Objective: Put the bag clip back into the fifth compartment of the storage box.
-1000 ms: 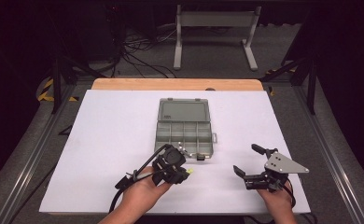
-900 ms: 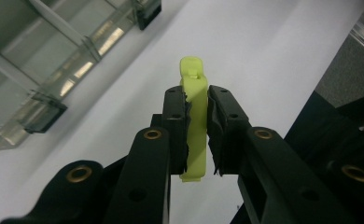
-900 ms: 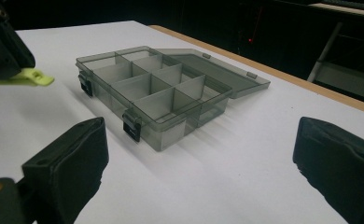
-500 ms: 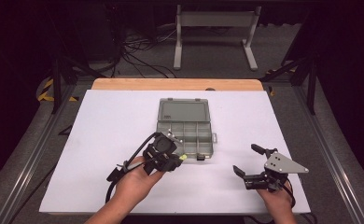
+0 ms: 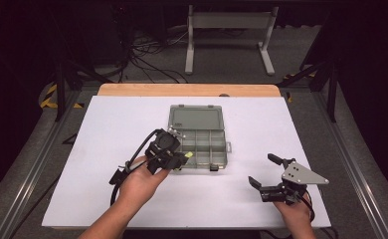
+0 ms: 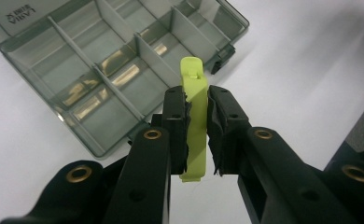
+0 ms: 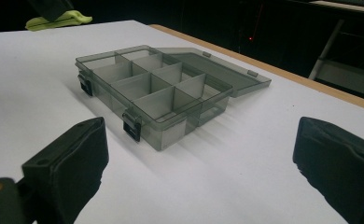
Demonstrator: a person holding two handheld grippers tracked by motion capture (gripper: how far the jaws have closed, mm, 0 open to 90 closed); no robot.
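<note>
A grey see-through compartment box [image 5: 198,141] lies open at the table's middle, its lid folded flat on the far side; its compartments [image 7: 152,88] look empty. My left gripper [image 5: 174,157] hangs at the box's near left corner, shut on a small yellow-green clip [image 6: 193,116] whose tip points over the box [image 6: 124,65]. The yellow-green clip [image 7: 59,21] also shows at the top left of the right gripper view. My right gripper [image 5: 265,174] rests near the table's front right, open, with nothing between its jaws.
The white table top [image 5: 107,124] ends in a wooden strip [image 5: 189,90] at the far edge. Beyond it stand a metal frame [image 5: 229,30] and loose cables [image 5: 147,55] on the dark floor. Black latches [image 7: 132,126] stick out from the box's near side.
My left gripper has moved forward and up from the table's front toward the box, carrying the clip. The right gripper has stayed put.
</note>
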